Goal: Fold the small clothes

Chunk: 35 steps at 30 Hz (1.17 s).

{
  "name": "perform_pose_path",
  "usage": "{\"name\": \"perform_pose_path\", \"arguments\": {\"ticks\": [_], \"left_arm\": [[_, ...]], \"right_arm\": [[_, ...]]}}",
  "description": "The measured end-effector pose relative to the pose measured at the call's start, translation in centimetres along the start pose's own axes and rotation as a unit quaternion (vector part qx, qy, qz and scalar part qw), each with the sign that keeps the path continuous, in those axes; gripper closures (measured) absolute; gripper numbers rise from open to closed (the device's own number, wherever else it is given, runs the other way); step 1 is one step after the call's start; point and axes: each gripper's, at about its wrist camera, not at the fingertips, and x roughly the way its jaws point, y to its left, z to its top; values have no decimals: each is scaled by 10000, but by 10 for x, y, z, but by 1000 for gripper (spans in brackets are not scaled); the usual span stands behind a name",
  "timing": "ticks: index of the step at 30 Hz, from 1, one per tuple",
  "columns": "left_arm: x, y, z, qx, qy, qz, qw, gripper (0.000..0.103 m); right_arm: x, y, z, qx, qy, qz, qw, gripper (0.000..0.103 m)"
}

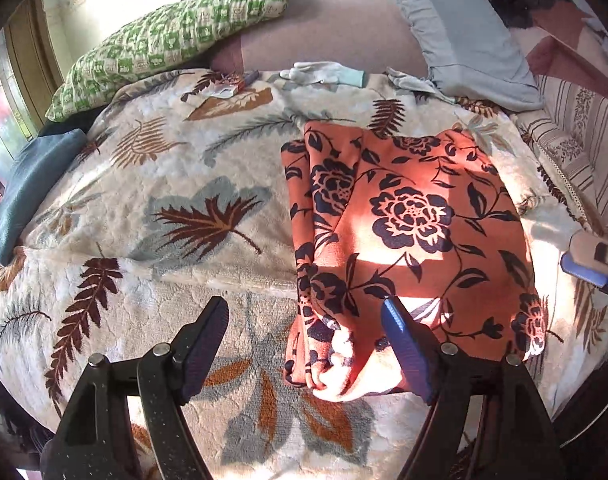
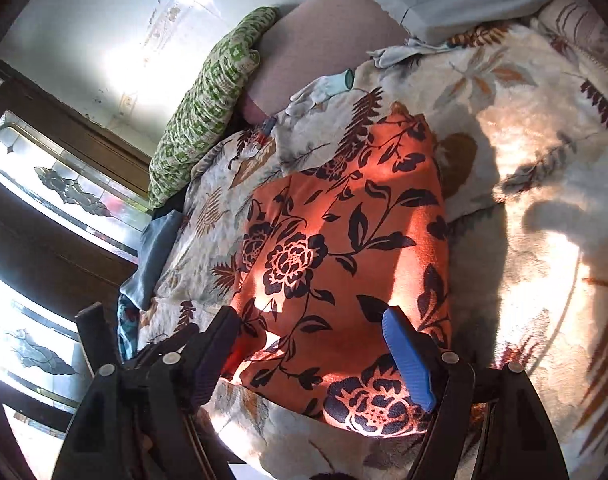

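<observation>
Left claw agape beside folded orange garment; gloves, green pillow beyond.

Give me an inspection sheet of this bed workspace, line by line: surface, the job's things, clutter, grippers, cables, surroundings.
Surface: bed covered by a cream leaf-print blanket, sunlit in patches.
Job's things: orange floral garment lying folded on the blanket, its layered edges showing on the left in the left wrist view.
Clutter: white gloves and a small packet near the far edge of the blanket; blue cloth at the left.
Grippers: left gripper open, at the garment's near corner; right gripper open, over the garment's near edge. Neither holds anything.
Cables: nothing seen.
Surroundings: green checked pillow, grey pillow, patterned glass door, pale wall.
</observation>
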Motion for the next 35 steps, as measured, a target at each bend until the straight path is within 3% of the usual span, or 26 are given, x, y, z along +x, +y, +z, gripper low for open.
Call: {"name": "perform_pose_path", "arguments": {"ticks": [4, 8, 11, 15, 19, 31, 35], "left_arm": [[-24, 2, -6, -131, -254, 177, 9994, 16], [-44, 2, -11, -168, -408, 302, 9986, 16], [-58, 2, -15, -228, -488, 235, 9983, 16], [-68, 3, -18, -442, -499, 63, 9978, 16], [-70, -1, -16, -388, -442, 44, 9983, 14], [-78, -17, -6, -182, -512, -484, 9974, 3], [-80, -26, -3, -30, -577, -498, 9971, 3]], "right_arm": [[-31, 13, -24, -595, -253, -1233, 9903, 20], [-48, 22, -50, -1027, -458, -2351, 9654, 14], [-58, 29, -65, -1244, -632, -2937, 9456, 14], [-76, 42, -75, -1388, -939, -3022, 9384, 14], [-81, 56, -76, -1594, -961, -3092, 9326, 14], [-88, 73, -75, -1830, -1054, -3053, 9286, 14], [-89, 77, -69, -1870, -1082, -3048, 9276, 14]]}}
